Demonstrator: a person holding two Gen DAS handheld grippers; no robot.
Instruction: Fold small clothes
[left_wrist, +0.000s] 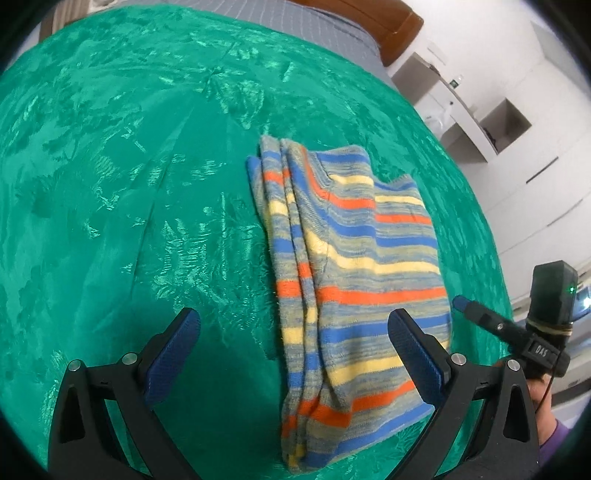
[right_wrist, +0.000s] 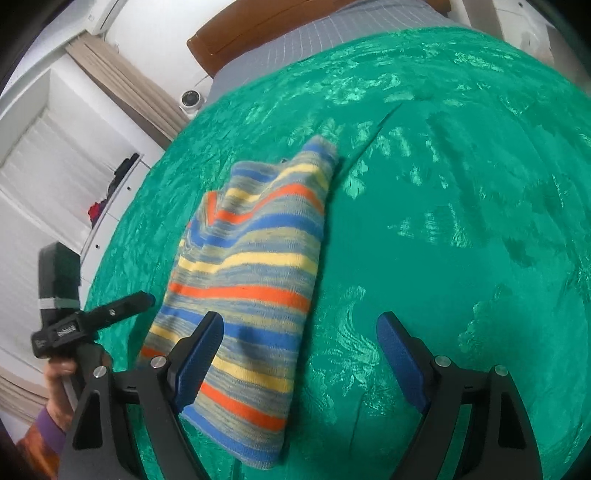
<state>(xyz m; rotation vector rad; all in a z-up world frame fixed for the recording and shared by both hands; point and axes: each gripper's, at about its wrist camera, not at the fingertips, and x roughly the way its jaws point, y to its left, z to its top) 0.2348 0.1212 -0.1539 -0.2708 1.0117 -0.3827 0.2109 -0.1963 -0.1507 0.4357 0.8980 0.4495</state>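
The left gripper (left_wrist: 293, 328) sits nearest its lens, jaws spread wide with nothing pinched between the blue pads; the right-hand pad overlaps the near end of the striped garment (left_wrist: 347, 291) without visibly pressing it. The right gripper (right_wrist: 299, 332) is likewise spread, its left-hand pad over the garment's near edge and bare cloth under the gap.

By size: the green patterned bedspread (left_wrist: 110, 184) fills both views. On it, ahead of both tools, lies the striped garment (right_wrist: 251, 266), folded into a long narrow stack (layered edges show on its left side in the left wrist view). Each view catches the opposite gripper at the garment's outer side, gripped by a hand (right_wrist: 59, 384) with a purple cuff.
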